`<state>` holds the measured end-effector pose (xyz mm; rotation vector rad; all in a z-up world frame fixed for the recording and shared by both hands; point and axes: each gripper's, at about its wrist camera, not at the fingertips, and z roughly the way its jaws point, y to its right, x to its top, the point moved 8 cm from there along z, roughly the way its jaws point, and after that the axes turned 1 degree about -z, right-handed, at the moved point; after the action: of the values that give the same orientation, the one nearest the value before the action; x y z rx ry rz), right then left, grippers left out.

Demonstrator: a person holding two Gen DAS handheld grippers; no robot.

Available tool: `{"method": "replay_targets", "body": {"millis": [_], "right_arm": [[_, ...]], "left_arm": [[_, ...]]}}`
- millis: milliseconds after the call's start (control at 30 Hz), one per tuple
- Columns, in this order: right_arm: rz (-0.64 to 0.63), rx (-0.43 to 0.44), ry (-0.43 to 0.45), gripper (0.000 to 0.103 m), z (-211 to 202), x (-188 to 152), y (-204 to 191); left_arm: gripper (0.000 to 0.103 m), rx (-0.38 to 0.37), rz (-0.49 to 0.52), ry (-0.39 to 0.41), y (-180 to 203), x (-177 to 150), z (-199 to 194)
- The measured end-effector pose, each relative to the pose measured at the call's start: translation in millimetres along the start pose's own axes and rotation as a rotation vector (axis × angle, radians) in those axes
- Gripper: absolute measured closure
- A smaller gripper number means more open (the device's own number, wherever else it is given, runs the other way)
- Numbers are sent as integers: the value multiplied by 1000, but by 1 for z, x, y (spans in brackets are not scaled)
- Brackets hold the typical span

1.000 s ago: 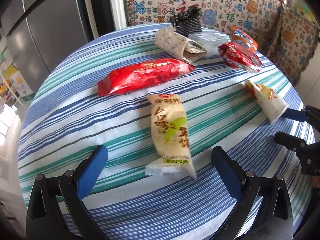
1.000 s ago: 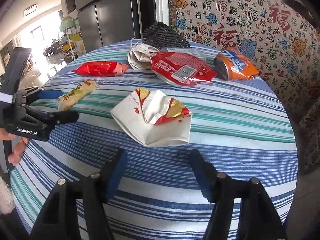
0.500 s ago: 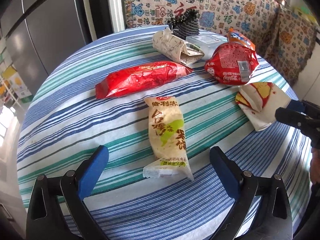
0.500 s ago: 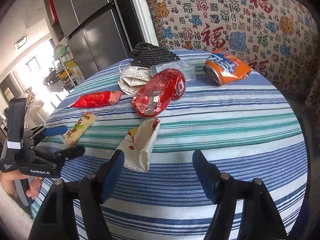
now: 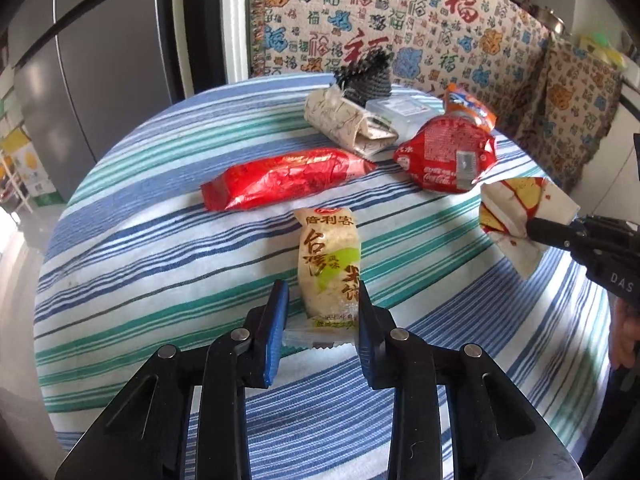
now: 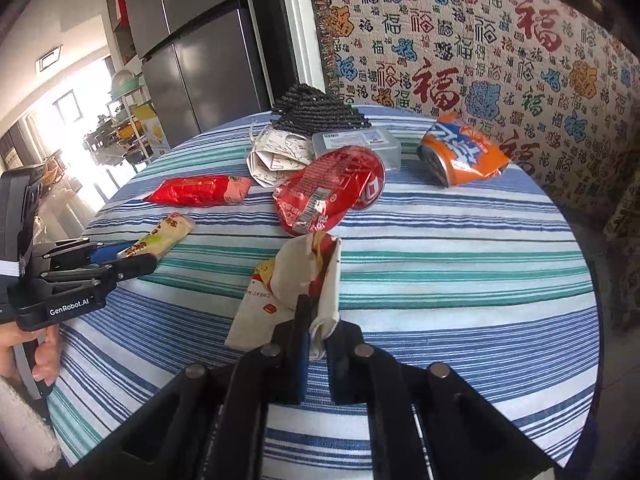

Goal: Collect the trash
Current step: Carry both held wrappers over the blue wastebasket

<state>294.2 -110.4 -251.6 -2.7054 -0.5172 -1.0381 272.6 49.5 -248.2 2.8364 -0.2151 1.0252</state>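
A round table (image 5: 132, 240) in a blue, green and white striped cloth carries all the trash, and everything below is placed against the red bag (image 5: 286, 178) lying across its middle. Behind the table hangs a patterned cloth (image 6: 500, 52), with a dark fridge (image 6: 200, 52) to its left. Past the red bag's right end lie a rolled printed paper (image 5: 348, 126), a black woven mat (image 5: 370, 78), a clear plastic box (image 5: 400, 114), a red crumpled wrapper (image 5: 448, 154) and, farthest off, an orange bag (image 6: 464, 152). Just on the near side of the red bag lies the rice cracker pack (image 5: 330, 264), pointing away from it; the left gripper (image 5: 320, 300) has its blue pads closed in around the pack's near end, the right pad touching it, the left one close beside. Well to the right of the red bag, the right gripper (image 6: 316, 320) is pinched tight on a fold of the white paper bag (image 6: 296, 284), whose far end stands up off the cloth.
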Motion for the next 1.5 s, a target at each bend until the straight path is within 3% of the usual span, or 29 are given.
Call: {"method": "replay_targets", "body": {"millis": [333,800,1033,1100,1233,1500], "right_arm": [[-29,-40,23,96,-53,-10,24],[105,-161,42,96,-124,-49,122],[136,-190,38,96,-139,-67,149],[139,-192,36,96,-142,-69,152],[140,-201,43,96,-151,-71,157],[191,-255,66,96,-194,-79,193]], "left_arm": [[74,-93,71,74,46,4,-26],[77,-246,216,105,176,-2,-36],[82,-240,202,103,186,-1,-26],[89,-237,190,90,184,-2,-22],[90,-250,186,89,190,2,-21],[90,-345,220,113,242,11,-39]]}}
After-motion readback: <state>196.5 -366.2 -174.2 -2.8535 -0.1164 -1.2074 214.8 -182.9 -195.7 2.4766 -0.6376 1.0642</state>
